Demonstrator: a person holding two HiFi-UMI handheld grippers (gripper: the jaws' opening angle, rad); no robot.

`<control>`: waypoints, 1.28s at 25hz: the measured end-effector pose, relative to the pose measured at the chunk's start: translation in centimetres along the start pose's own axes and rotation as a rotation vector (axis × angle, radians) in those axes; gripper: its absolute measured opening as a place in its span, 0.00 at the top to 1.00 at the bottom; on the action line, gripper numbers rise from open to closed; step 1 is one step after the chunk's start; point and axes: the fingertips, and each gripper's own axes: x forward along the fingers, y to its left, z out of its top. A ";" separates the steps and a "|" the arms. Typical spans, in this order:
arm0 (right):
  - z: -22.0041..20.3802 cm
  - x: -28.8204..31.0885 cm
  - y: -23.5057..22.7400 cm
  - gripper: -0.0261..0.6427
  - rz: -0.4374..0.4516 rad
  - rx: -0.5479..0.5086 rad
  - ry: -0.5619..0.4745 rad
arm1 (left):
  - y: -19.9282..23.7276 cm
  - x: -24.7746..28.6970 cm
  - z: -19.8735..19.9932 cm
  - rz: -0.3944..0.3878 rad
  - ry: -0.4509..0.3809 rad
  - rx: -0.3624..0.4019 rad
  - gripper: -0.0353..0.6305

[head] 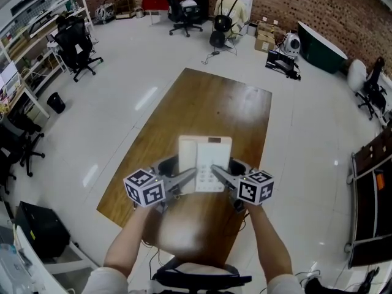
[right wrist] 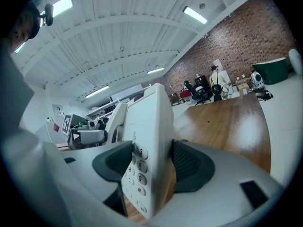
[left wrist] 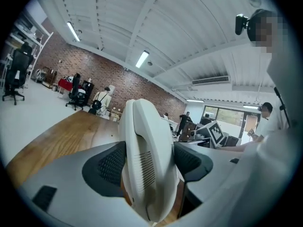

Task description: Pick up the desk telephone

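Left gripper [left wrist: 149,163]: jaws are clamped on the handset [left wrist: 147,141] side of the telephone [head: 205,158], with a dark pad [left wrist: 110,167] pressed against the white body from either side
Right gripper [right wrist: 150,163]: jaws are clamped on the keypad [right wrist: 135,171] side of the telephone, one pad laid against the buttons and the other against the underside
Telephone: white, held between the two grippers over the near end of the table [head: 214,97] and seemingly clear of the tabletop; the handset is seated on the left of the body
Marker cubes: one is carried behind each pair of jaws, the left cube [head: 145,187] and the right cube [head: 256,187], both over the near end of the table
Forearms: the left forearm [head: 130,244] and the right forearm [head: 269,250] are seen reaching in across the near edge of the table
Table: long, made of brown wood with a glossy top
Floor [head: 122,84]: pale and shiny, seen all round the table
Office chairs: a black chair [head: 76,48] is seen to the left of the table, and another [head: 184,11] beyond its far end
Person [head: 231,8]: seen from the back beyond the far end of the table, close to a brick wall [head: 318,5]
Boxes [head: 265,37]: brown cardboard, stacked beyond the far right corner of the table
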 end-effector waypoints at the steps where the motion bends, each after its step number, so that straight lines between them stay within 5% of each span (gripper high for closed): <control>1: 0.3 -0.3 0.5 0.56 0.000 -0.013 -0.007 | -0.6 -0.3 0.4 0.002 -0.003 0.023 0.47; 14: 4.7 -6.5 8.1 0.56 0.025 -0.143 -0.148 | -9.0 -5.3 6.0 0.032 -0.125 0.163 0.47; 32: 4.4 -13.4 14.4 0.56 0.082 -0.213 -0.240 | -18.4 -10.4 7.4 0.089 -0.217 0.290 0.47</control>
